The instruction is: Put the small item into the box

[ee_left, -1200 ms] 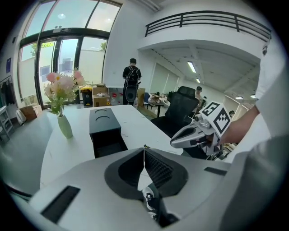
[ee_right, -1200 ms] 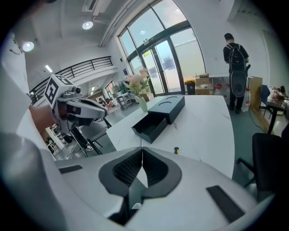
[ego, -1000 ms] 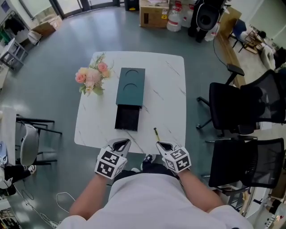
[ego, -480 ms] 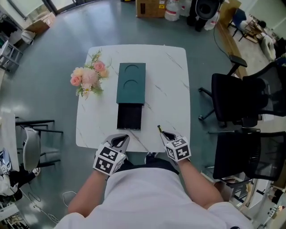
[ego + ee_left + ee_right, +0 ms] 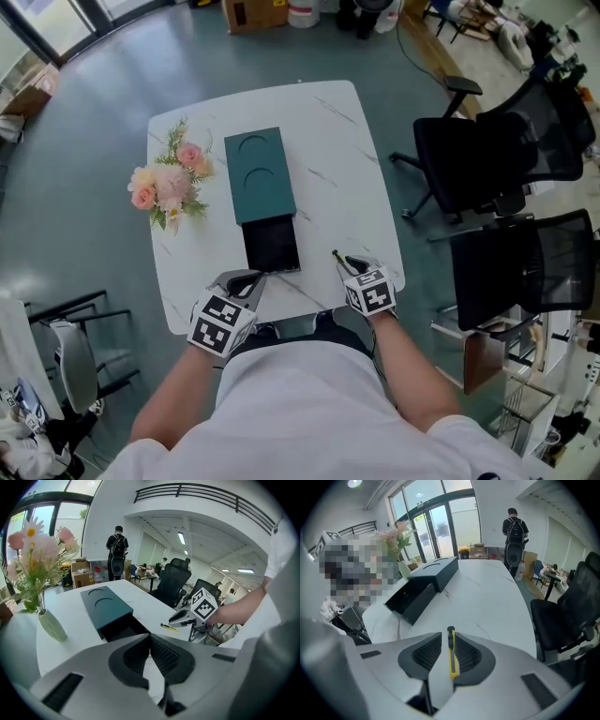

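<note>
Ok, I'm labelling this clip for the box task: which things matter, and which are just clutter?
In the job: utility knife, clamped in the right gripper; teal box; its open black drawer.
Lying about: vase of flowers; black office chairs; cardboard box on the floor.

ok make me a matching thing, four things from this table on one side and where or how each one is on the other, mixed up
Things:
1. utility knife
2. drawer
3. flowers
4. left gripper

Places or states:
A. pulled out of the teal box
B. jaws together, nothing held
C. in a vase at the table's left side in the head view
D. between the right gripper's jaws

Pairs: 1-D, 2-A, 3-C, 4-B
</note>
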`<state>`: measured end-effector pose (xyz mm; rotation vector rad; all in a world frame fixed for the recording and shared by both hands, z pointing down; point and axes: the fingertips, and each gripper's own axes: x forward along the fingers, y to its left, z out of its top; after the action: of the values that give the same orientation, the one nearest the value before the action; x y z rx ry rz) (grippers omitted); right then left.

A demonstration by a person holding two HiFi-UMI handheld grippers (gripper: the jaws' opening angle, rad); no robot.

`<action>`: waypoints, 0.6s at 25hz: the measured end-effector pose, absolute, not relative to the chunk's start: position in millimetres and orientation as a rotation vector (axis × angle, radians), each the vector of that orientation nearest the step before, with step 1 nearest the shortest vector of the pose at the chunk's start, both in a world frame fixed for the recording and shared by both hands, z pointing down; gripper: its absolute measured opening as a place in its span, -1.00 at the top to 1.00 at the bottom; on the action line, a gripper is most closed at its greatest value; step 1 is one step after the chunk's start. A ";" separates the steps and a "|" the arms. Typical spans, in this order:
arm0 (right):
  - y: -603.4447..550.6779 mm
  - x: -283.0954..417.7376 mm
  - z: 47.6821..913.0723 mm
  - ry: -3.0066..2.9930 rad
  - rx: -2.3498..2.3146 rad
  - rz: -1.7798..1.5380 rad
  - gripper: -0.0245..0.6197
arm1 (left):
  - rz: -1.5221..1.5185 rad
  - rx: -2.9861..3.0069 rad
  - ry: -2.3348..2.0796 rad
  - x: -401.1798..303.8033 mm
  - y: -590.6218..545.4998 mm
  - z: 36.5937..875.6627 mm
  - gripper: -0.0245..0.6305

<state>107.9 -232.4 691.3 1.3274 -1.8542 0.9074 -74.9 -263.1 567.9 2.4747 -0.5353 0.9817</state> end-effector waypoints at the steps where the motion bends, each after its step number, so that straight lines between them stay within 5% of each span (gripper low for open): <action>1: -233.6 107.4 693.2 -1.841 1.325 0.888 0.62 | 0.982 2.479 -0.523 -76.9 -266.3 568.5 0.87; 15: -227.9 108.7 716.1 -1.699 1.241 0.783 0.60 | 0.980 2.501 -0.436 -92.0 -283.0 570.7 0.87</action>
<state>108.7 -227.9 716.1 1.2414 -1.6994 0.7829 -92.0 -283.0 570.7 2.5015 -0.4357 0.9804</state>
